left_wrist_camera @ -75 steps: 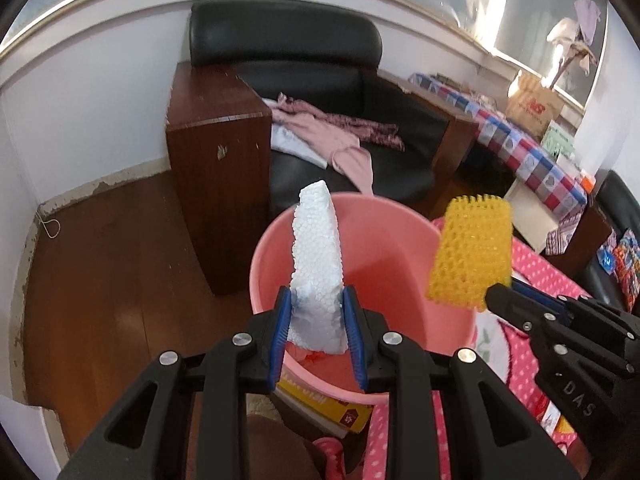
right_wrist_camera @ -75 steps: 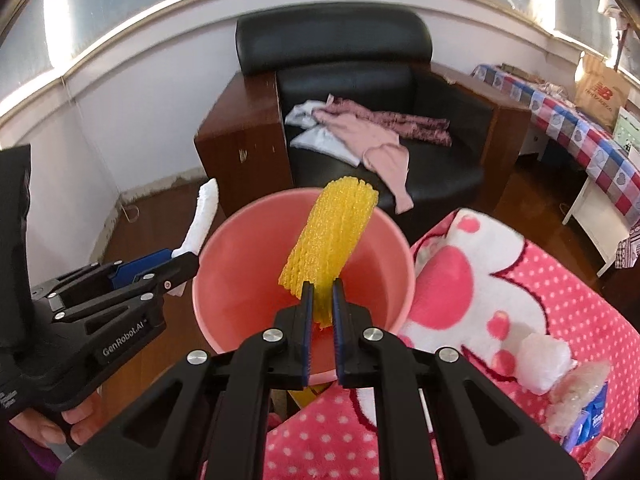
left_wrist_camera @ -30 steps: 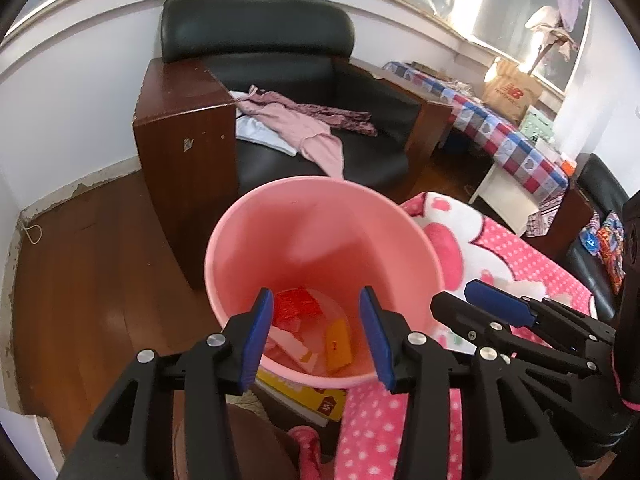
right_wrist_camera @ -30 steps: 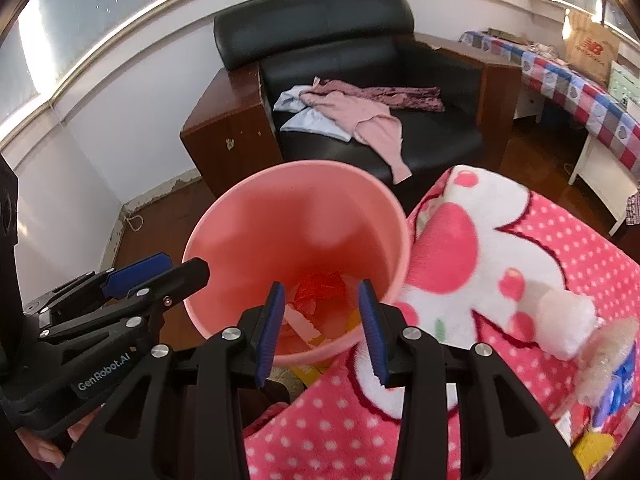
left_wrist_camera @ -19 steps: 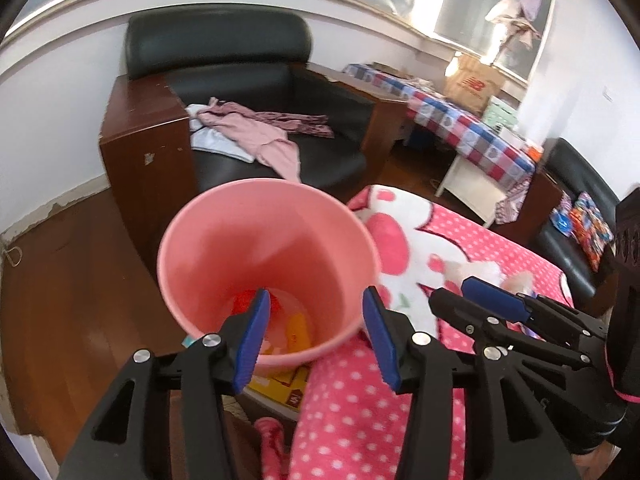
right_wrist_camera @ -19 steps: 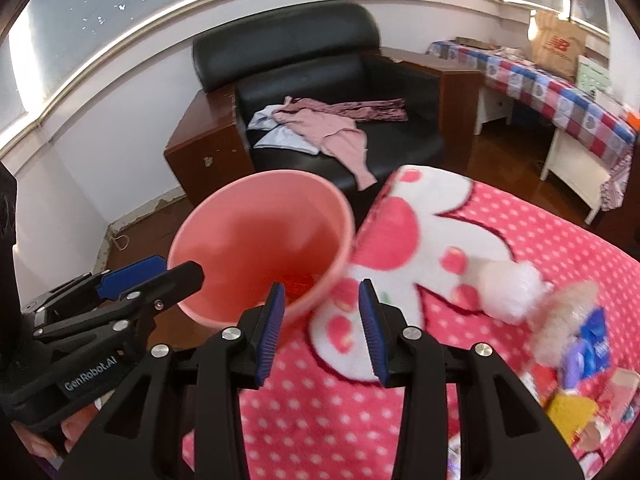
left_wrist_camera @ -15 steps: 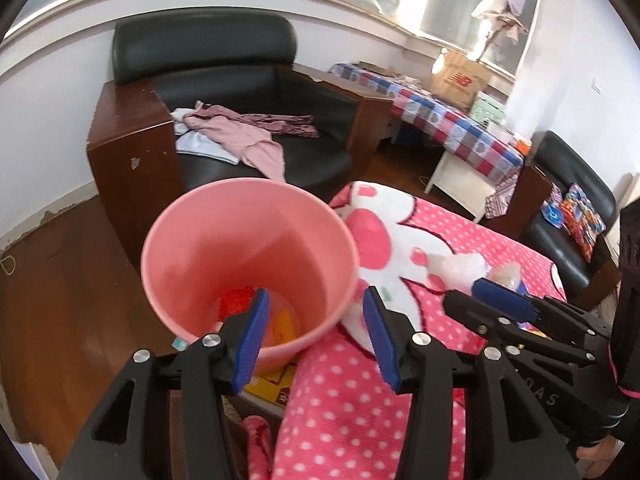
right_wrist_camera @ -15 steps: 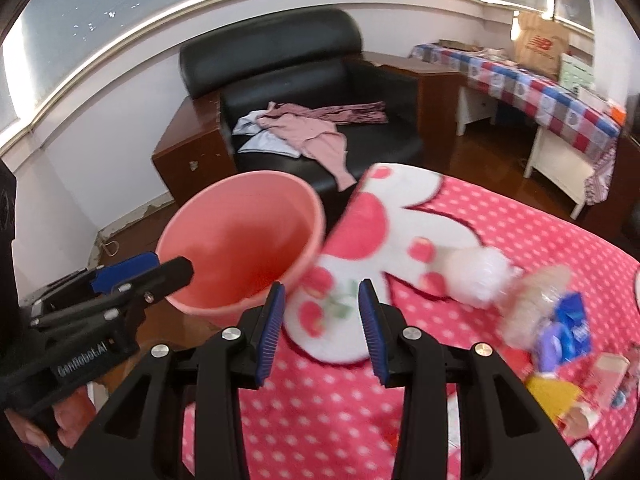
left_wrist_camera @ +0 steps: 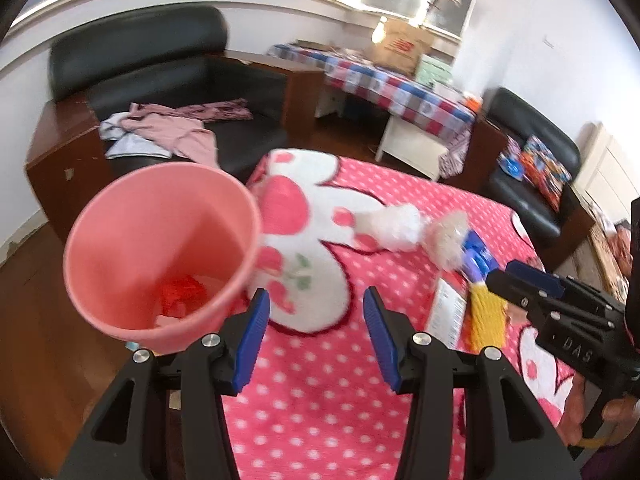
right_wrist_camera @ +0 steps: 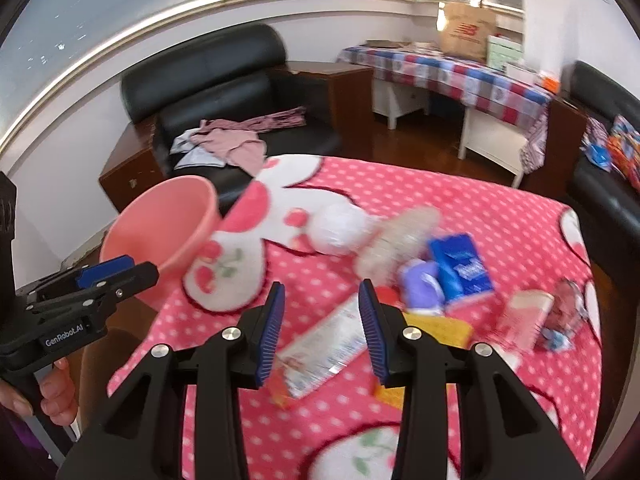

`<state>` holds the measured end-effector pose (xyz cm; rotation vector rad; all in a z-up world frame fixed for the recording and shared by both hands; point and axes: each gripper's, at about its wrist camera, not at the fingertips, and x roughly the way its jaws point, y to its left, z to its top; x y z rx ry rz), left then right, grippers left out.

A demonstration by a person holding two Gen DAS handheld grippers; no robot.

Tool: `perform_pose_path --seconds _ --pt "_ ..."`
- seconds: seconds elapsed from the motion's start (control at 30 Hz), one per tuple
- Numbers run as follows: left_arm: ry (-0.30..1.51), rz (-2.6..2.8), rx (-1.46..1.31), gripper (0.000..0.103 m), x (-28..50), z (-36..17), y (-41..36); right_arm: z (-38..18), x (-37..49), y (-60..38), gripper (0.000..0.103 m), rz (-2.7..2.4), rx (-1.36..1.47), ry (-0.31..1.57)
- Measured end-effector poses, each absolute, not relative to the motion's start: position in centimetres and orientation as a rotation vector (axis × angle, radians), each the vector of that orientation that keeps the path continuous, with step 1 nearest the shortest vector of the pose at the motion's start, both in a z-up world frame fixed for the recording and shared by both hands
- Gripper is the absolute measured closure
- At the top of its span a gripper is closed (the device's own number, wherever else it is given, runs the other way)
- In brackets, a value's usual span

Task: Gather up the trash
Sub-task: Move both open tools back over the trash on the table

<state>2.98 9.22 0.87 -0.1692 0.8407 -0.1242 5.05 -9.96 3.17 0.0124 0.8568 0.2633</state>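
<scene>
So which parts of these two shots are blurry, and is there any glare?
Left wrist view: the bucket and white wad are motion-smeared, the left gripper stays sharp, and the window top centre is blown out. Right wrist view: the trash, such as the blue packet, is smeared, the right gripper is crisp, and the window glares.

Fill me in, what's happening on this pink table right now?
A person is clearing trash with two handheld grippers. Both the left gripper and the right gripper are open and empty, pointed at the polka-dot cloth. The pink bucket beside the table already holds some scraps. Waiting on the cloth are a white foam wad, a blue packet, a purple wrapper and a long white wrapper just ahead of the right gripper.
</scene>
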Motion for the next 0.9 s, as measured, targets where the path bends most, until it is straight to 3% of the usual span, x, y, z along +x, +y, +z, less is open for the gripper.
perform_pose_path --seconds 0.9 --pt "0.897 -0.367 -0.084 0.056 11.3 -1.6 -4.4 1.0 3.4 -23.5 0.064 0.028 0.157 0.867"
